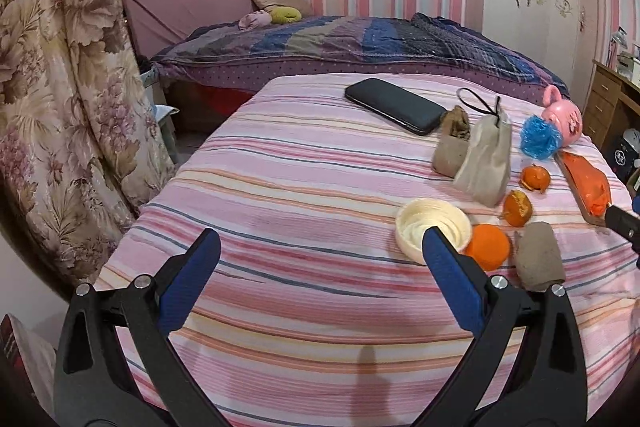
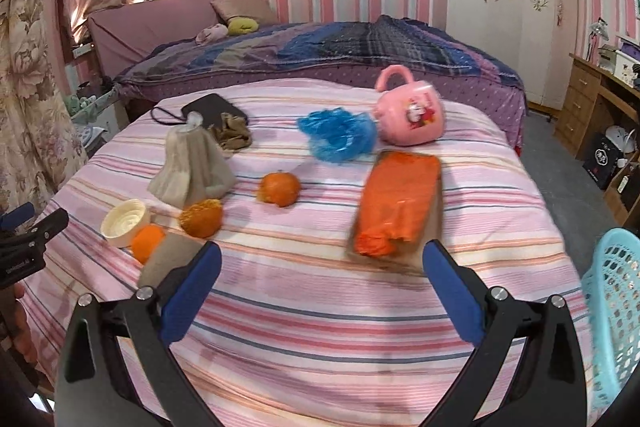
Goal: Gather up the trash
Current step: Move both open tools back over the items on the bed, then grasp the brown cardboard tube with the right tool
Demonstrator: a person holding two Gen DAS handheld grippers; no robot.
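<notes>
Left wrist view: the left gripper (image 1: 322, 247) is held spread wide over a striped cloth (image 1: 280, 187), nothing between its blue fingers (image 1: 188, 283). Behind the right finger a cream lid (image 1: 432, 223) is seen, touching an orange ball (image 1: 488, 247); just beside the ball a brown roll (image 1: 538, 261) is laid. Two orange peels (image 1: 518, 207) (image 1: 535, 179) are set further back, near a grey pouch (image 1: 486, 163) standing upright with a black cord. A brown scrap (image 1: 454, 141) lies against the pouch, and a black phone (image 1: 394, 105) lies flat behind it. A blue wrapper (image 1: 540, 137) and a pink cup (image 1: 562, 119) are placed at the far right, with an orange bag (image 1: 588, 183) on a tray beside them. Right wrist view: the right gripper (image 2: 322, 247) is likewise held released, empty, above the cloth (image 2: 320, 327). The bag (image 2: 396, 203) is found just ahead of it, blurred; the wrapper (image 2: 340, 135) and cup (image 2: 410, 121) are touching behind. The peels (image 2: 280, 188) (image 2: 202, 218), pouch (image 2: 192, 167), lid (image 2: 124, 223), ball (image 2: 146, 243) and roll (image 2: 168, 263) are grouped at left. A teal basket (image 2: 616, 307) is recorded at the right edge, the left gripper (image 2: 28, 239) at the left edge.
</notes>
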